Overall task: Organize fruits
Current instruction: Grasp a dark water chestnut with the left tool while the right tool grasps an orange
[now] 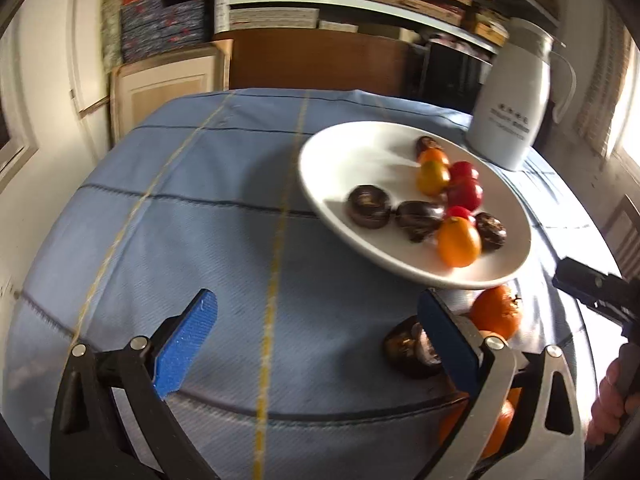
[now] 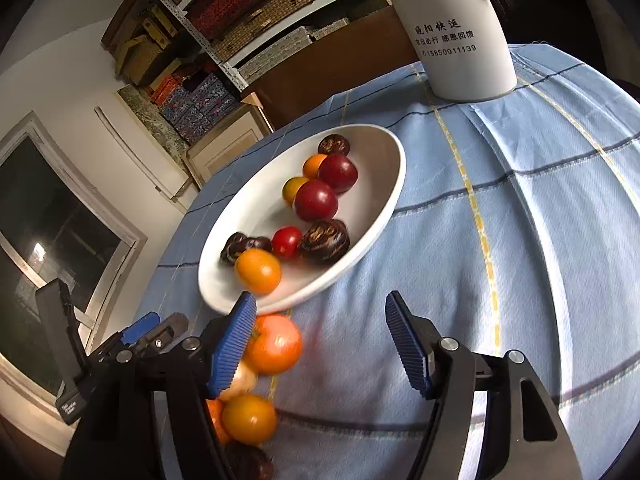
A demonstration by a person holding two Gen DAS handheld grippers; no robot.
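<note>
On bench (image 1: 180, 220), blue-clothed: white plate (image 1: 360, 152) of mixed fruits (image 2: 316, 200) beside white jug (image 2: 460, 40); loose oranges (image 2: 276, 344) lay just off its rim (one dark fruit (image 1: 404, 344) alongside). Left tongs (image 1: 316, 340) and right tongs (image 2: 320, 344) stood open, empty.

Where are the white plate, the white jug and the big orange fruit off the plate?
white plate (image 1: 340, 152): left wrist view, bare inside.
white jug (image 2: 464, 60): right wrist view, lower body.
big orange fruit (image 2: 276, 344): right wrist view, its middle.
</note>
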